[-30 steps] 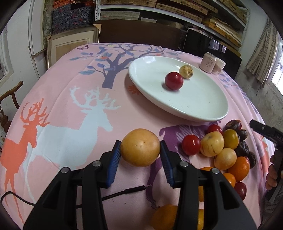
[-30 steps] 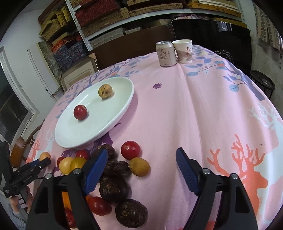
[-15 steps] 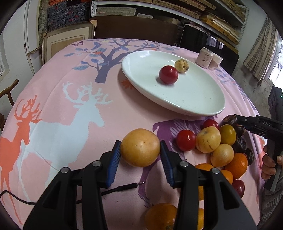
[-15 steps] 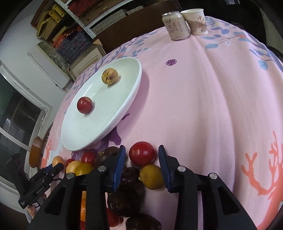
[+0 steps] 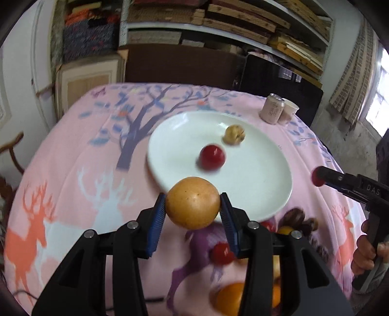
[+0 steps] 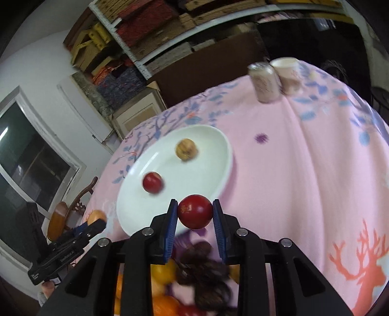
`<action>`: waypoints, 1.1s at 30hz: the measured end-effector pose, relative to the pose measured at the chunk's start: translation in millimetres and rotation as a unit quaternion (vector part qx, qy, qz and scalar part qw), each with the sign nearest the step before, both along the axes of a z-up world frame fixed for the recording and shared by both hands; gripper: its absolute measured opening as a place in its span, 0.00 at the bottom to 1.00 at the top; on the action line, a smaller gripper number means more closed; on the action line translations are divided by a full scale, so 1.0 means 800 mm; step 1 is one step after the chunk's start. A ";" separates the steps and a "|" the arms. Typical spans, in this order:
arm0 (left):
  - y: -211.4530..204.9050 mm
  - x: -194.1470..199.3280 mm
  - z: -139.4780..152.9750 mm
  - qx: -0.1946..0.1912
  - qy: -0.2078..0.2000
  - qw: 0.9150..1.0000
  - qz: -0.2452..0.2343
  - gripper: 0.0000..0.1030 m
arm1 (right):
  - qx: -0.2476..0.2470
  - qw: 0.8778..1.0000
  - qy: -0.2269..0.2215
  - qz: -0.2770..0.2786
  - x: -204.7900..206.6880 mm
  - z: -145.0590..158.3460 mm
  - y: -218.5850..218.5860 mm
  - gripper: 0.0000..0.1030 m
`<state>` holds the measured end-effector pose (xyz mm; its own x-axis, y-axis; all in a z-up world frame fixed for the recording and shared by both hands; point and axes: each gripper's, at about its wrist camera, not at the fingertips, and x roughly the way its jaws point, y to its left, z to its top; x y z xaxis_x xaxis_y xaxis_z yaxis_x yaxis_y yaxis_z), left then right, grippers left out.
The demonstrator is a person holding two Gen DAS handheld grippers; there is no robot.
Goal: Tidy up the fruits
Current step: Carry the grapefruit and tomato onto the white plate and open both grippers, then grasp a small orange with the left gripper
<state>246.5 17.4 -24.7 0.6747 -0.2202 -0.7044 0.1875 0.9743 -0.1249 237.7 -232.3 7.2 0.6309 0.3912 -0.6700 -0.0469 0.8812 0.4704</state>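
The left gripper [image 5: 192, 209] pinches a big orange-yellow fruit [image 5: 193, 203] above the white plate's [image 5: 272, 192] near rim; the right gripper [image 6: 194, 218], jaws just closed, pinches a small red fruit [image 6: 194, 211] over the same rim. Both fruits are round and smooth; a slack squeeze could let one roll off, or knock the two fruits already plated. Pink deer-print tablecloth [image 6: 304, 175]; cluttered shelves [image 5: 243, 21] behind.

Place: home storeroom used for dining
Evidence: shelves [image 5: 243, 21] stacked with boxes; table [image 5: 73, 170] under deer-print cloth; wooden chair [image 6: 63, 216]
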 end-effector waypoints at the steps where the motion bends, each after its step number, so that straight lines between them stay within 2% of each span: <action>1: -0.007 0.007 0.001 0.000 -0.002 1.000 -0.003 0.42 | -0.001 1.000 -0.001 0.006 0.009 0.002 0.009 0.29; 4: -0.024 0.033 -0.011 0.005 0.008 1.000 -0.004 0.42 | -0.009 1.000 0.011 0.021 0.036 -0.007 0.034 0.29; 7: -0.030 0.045 -0.027 0.014 0.022 1.000 -0.011 0.43 | -0.042 0.998 0.019 0.029 0.049 -0.025 0.052 0.30; 8: -0.030 0.048 -0.033 0.018 0.027 0.999 -0.013 0.42 | -0.059 0.998 0.024 0.030 0.052 -0.031 0.055 0.32; 10: -0.030 0.053 -0.037 0.023 0.031 0.999 -0.011 0.44 | -0.055 0.998 0.021 0.029 0.051 -0.032 0.054 0.48; 11: -0.028 0.053 -0.036 0.019 0.027 0.999 -0.011 0.51 | -0.051 0.998 0.014 0.025 0.050 -0.029 0.050 0.54; 12: -0.025 0.052 -0.033 0.016 0.024 1.000 -0.009 0.56 | -0.054 0.998 0.008 0.021 0.048 -0.027 0.051 0.56; 13: -0.023 0.050 -0.029 0.012 0.020 1.000 -0.008 0.66 | -0.055 0.998 0.003 0.018 0.047 -0.022 0.049 0.57; 15: -0.018 0.045 -0.022 0.008 0.009 1.000 -0.006 0.67 | -0.047 0.999 -0.006 0.012 0.040 -0.015 0.044 0.57; 21: 0.013 0.012 -0.011 -0.002 -0.004 1.000 0.011 0.68 | -0.038 0.998 -0.042 -0.024 -0.002 0.004 0.021 0.75; 24: 0.030 -0.022 -0.023 -0.005 0.005 1.000 0.011 0.68 | -0.052 0.996 -0.059 -0.038 -0.039 0.004 0.009 0.81; 28: 0.036 -0.051 -0.034 0.015 0.000 1.000 0.017 0.68 | -0.036 0.996 -0.055 -0.062 -0.075 -0.008 -0.018 0.83; 33: 0.078 -0.101 -0.043 -0.029 0.005 0.999 0.038 0.68 | 0.002 0.996 -0.038 -0.081 -0.082 -0.020 -0.044 0.83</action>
